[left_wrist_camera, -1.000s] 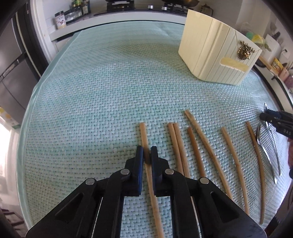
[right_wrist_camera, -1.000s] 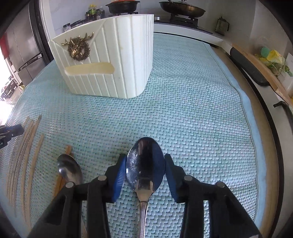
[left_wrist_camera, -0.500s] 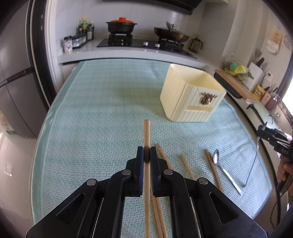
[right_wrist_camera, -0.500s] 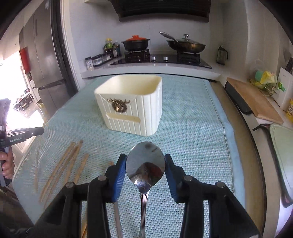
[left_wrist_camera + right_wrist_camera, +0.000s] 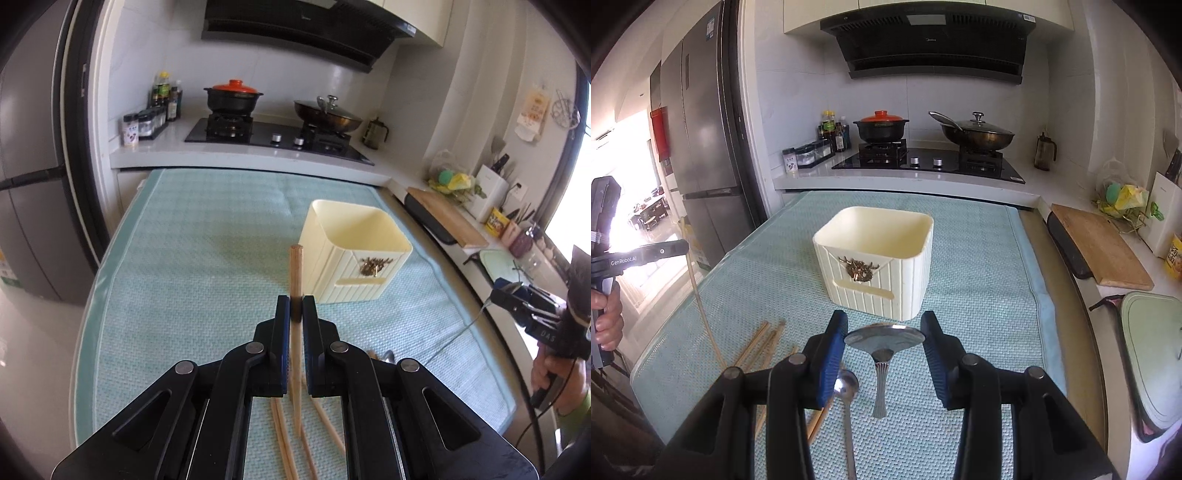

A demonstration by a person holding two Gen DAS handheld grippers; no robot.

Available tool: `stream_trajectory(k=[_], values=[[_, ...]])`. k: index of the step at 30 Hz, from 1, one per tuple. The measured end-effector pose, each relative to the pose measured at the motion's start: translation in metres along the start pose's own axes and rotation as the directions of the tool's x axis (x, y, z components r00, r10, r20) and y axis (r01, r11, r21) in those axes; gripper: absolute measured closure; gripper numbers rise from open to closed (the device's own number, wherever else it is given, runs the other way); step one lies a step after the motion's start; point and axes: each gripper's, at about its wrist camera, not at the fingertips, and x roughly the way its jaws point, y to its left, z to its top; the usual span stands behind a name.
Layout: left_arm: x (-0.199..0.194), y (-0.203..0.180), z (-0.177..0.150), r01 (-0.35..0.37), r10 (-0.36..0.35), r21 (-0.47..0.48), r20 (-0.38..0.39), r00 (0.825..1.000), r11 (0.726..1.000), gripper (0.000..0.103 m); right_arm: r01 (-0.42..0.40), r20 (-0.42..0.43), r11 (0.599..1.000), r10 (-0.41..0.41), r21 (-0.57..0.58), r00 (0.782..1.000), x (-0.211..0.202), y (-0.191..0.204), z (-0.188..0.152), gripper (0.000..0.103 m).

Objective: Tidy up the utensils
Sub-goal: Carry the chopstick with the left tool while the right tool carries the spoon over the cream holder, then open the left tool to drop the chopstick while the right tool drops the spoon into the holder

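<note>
Gripping a chopstick [image 5: 296, 273], left gripper [image 5: 295, 308]; right gripper [image 5: 883, 338] clamps a spoon [image 5: 882, 341].
Only the right view shows a second spoon [image 5: 846, 387] lying before the bin [image 5: 875, 258].

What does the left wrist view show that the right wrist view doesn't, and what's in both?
Only the left wrist view shows the left tool shut on a wooden chopstick, close up. Only the right wrist view shows the right tool gripping a spoon by its bowl, a second spoon lying on the mat, and the fridge. Both share the cream utensil holder, the teal mat, loose chopsticks and the stove.
</note>
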Motion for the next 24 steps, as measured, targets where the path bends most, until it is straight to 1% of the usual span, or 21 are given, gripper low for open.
stream_trajectory(k=[3,6,10,15,18,20,22,24], values=[[0.001,-0.002,0.014,0.029,-0.029,-0.018,0.001,1.000,0.999,0.099,-0.009,0.008,1.000,0.009,-0.001,1.000,-0.001,0.000,0.015,0.061],[0.001,-0.008,0.037,0.047,-0.047,-0.012,0.015,0.999,0.999,0.099,-0.015,0.024,1.000,0.016,-0.012,1.000,-0.003,0.000,0.037,0.061],[0.003,-0.021,0.079,0.068,-0.068,0.010,0.040,0.997,0.998,0.099,-0.018,0.056,1.000,0.019,-0.021,0.998,-0.004,0.000,0.079,0.061],[0.012,-0.041,0.136,0.070,-0.074,0.039,0.094,0.993,0.997,0.099,-0.032,0.117,0.999,0.032,-0.005,0.993,0.003,-0.002,0.137,0.061],[0.023,-0.052,0.165,0.068,-0.072,0.040,0.132,0.989,0.997,0.099,-0.034,0.153,0.999,0.033,0.006,0.988,0.014,-0.001,0.166,0.061],[0.035,-0.057,0.178,0.051,-0.058,0.048,0.152,0.987,0.998,0.099,-0.024,0.165,1.000,0.024,0.000,0.986,0.027,-0.001,0.180,0.061],[0.052,-0.060,0.185,0.044,-0.050,0.041,0.155,0.987,0.998,0.098,-0.011,0.149,1.000,0.012,-0.008,0.989,0.046,0.001,0.187,0.061],[0.076,-0.059,0.186,0.044,-0.047,0.022,0.132,0.990,0.999,0.099,-0.007,0.105,1.000,0.008,-0.008,0.994,0.070,-0.001,0.187,0.061]])
